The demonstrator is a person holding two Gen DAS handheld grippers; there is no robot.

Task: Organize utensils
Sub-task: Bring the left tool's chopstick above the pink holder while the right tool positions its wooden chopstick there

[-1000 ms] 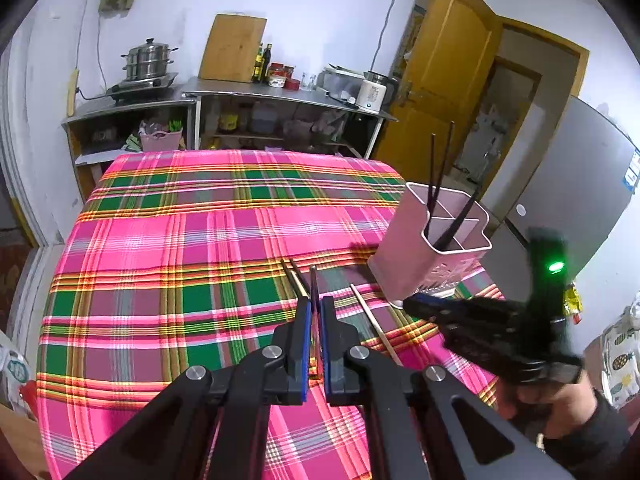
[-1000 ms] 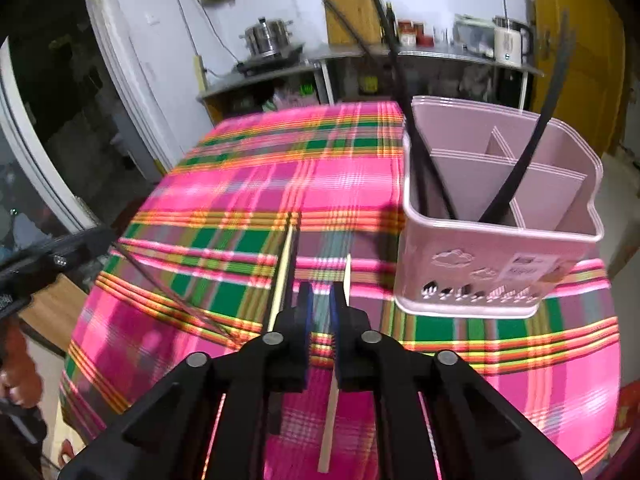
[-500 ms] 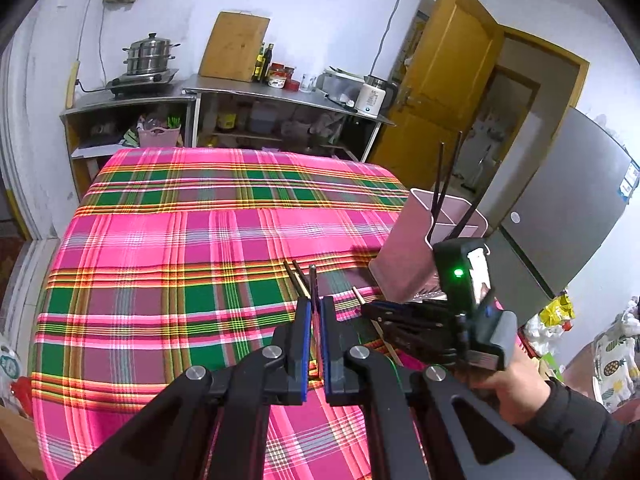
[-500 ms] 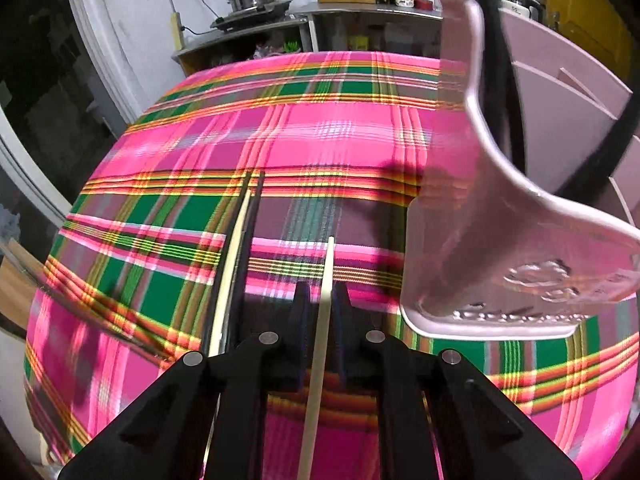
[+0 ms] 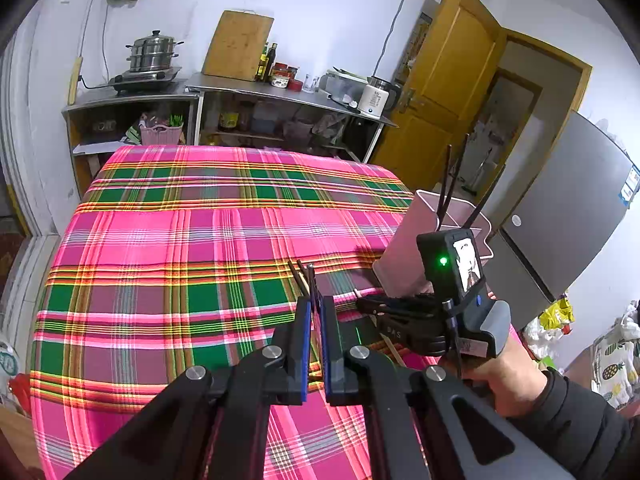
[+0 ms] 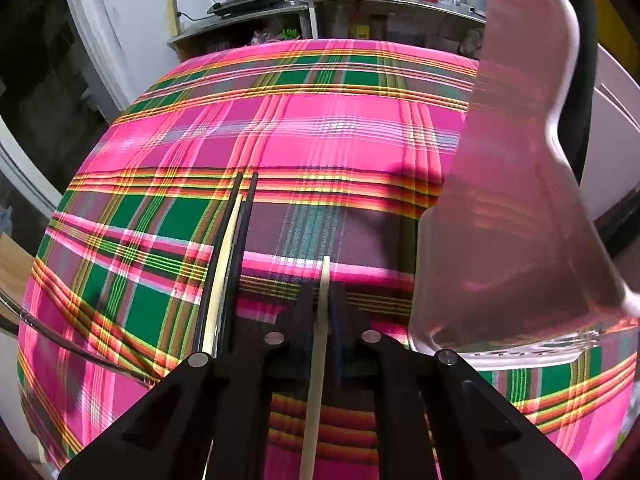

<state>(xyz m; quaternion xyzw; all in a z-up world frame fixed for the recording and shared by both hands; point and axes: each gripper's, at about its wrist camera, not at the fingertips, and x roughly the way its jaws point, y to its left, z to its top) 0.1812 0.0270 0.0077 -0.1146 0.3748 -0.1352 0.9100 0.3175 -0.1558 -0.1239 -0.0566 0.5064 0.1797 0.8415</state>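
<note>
Right hand-held gripper (image 6: pixel 322 300) is down low on the surface (image 6: pixel 280 128), and its jaws have just been closing: they now pinch a pale chopstick (image 6: pixel 318 344) that runs straight between the fingers, tip poking out a bit past them. Just left of that gripper lies a little bundle on the plaid cloth, two black chopsticks (image 6: pixel 244 216) with another pale one (image 6: pixel 224 256) sandwiched between them, all pointing away. Right of the gripper and very close is the pink holder (image 6: pixel 512 200), blurry and filling that side of the view, with dark sticks rising out of its top.

Left hand-held gripper (image 5: pixel 314 312) hangs a bit above the surface with its blue-padded fingers nearly together, clamped on a thin dark chopstick (image 5: pixel 311 280) that sticks out past the tips. Just beyond those tips you can see the ends of the bundle. To its right, the other gripper (image 5: pixel 362 304) comes in sideways, held by a hand (image 5: pixel 500 380) in a dark sleeve, camera block with a green light on top. Right behind that is the holder (image 5: pixel 408 256) with three black chopsticks (image 5: pixel 446 184) standing up in it, leaning different ways.

Further out, the plaid cloth (image 5: pixel 200 240) covers the rest of the surface. Past the far edge there's a metal counter (image 5: pixel 280 90) with a steamer pot (image 5: pixel 154 52), a cutting board (image 5: pixel 238 46) leaning on the wall, bottles and a kettle (image 5: pixel 376 98). Yellow door (image 5: pixel 444 92) stands open on the far right.
</note>
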